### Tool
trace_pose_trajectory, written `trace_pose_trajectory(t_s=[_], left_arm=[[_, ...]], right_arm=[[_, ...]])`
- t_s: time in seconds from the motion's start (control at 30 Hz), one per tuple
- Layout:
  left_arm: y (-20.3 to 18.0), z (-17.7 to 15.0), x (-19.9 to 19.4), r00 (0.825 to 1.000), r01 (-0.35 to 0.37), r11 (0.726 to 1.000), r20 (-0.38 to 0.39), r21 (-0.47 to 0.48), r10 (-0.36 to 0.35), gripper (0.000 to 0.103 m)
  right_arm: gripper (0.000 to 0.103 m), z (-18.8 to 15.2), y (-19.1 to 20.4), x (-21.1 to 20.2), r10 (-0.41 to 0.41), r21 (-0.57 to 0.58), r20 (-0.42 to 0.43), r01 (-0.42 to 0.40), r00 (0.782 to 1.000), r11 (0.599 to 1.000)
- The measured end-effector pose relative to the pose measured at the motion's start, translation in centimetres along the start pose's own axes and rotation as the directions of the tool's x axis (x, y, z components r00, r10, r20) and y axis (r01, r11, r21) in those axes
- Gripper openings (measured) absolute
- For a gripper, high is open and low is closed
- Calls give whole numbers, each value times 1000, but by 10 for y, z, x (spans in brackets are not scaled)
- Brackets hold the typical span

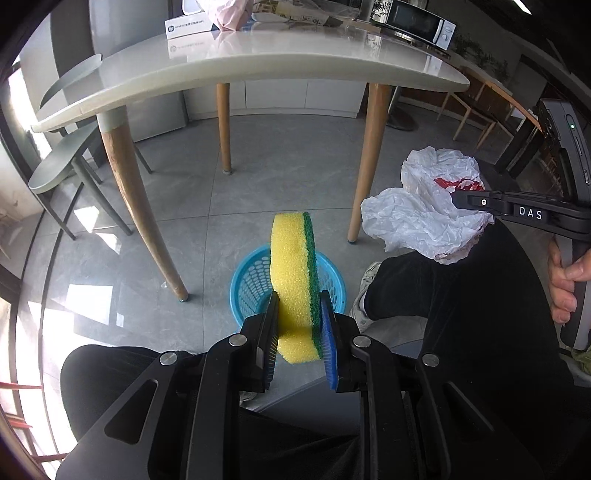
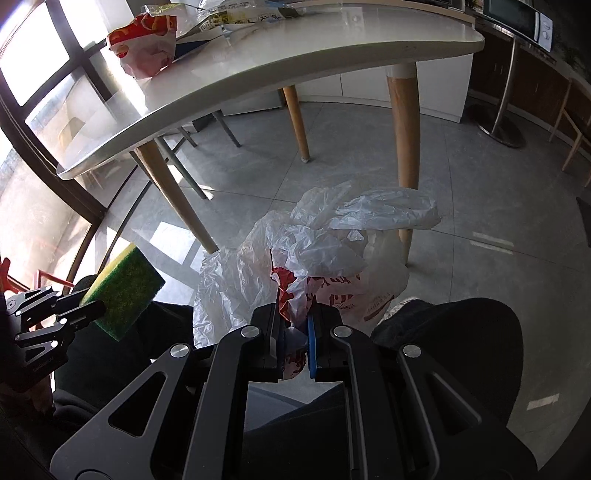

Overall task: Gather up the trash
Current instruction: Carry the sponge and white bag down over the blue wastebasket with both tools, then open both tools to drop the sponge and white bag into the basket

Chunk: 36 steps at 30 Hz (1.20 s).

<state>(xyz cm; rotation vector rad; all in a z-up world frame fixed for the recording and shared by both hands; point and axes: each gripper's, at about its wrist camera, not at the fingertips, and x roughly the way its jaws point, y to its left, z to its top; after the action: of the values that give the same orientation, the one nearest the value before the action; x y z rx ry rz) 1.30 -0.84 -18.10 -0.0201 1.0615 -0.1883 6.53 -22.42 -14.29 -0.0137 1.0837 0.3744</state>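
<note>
- The left claw (image 1: 299,314) is clamped on a yellow sponge with a green scouring face (image 1: 293,280); the sponge stands on edge between the jaws, green side toward the blue-padded finger.
- Seen from the left wrist, the sponge hangs directly over a blue plastic basket (image 1: 251,284) that sits on the grey tiled floor (image 1: 177,199), in front of the person's dark-trousered knees.
- The right claw (image 2: 295,332) is closed on a crumpled white plastic bag with red print (image 2: 314,251); the bag bulges up and out beyond the fingertips and is held in the air, off the floor.
- In the left wrist view the same bag (image 1: 424,210) hangs to the right of the basket, near a wooden table leg, with the right claw (image 1: 458,197) pinching it from the side.
- In the right wrist view the left claw (image 2: 98,306) shows at the left edge, holding the sponge (image 2: 123,291) with its green face turned toward the camera.
- A white round-edged table (image 1: 258,62) on wooden legs stands beyond the basket; on it lie a white box (image 1: 188,26), a red-and-yellow wrapper bag (image 2: 144,40) and other packaging.
- A grey-green chair (image 1: 59,170) stands to the left of the table.
</note>
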Motion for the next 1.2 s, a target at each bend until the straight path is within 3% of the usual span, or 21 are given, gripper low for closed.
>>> trace_pose_trajectory(t_s=[0.07, 0.17, 0.33, 0.53, 0.77, 1.03, 1.2], left_arm=[[6, 1, 15, 1000, 1, 1000, -26, -25, -2, 20], [19, 6, 47, 996, 5, 996, -85, -87, -12, 20], [37, 10, 93, 986, 14, 982, -160, -188, -45, 20], [37, 12, 124, 980, -39, 982, -201, -186, 1, 20], [49, 13, 166, 962, -31, 963, -269, -266, -43, 20], [56, 19, 214, 940, -82, 969, -342, -235, -4, 20], [68, 20, 243, 923, -69, 964, -382, -258, -36, 20]], right_arm=[[8, 2, 3, 17, 7, 3, -24, -7, 1000, 1000], [8, 5, 12, 43, -51, -35, -55, 49, 997, 998], [8, 5, 21, 88, -52, -45, -122, 47, 991, 998], [8, 4, 24, 137, -66, -48, -198, 58, 978, 997], [8, 2, 25, 196, -53, -24, -288, 48, 956, 999], [8, -3, 24, 255, -51, -23, -381, 46, 923, 999], [8, -6, 22, 281, -44, -28, -432, 36, 901, 999]])
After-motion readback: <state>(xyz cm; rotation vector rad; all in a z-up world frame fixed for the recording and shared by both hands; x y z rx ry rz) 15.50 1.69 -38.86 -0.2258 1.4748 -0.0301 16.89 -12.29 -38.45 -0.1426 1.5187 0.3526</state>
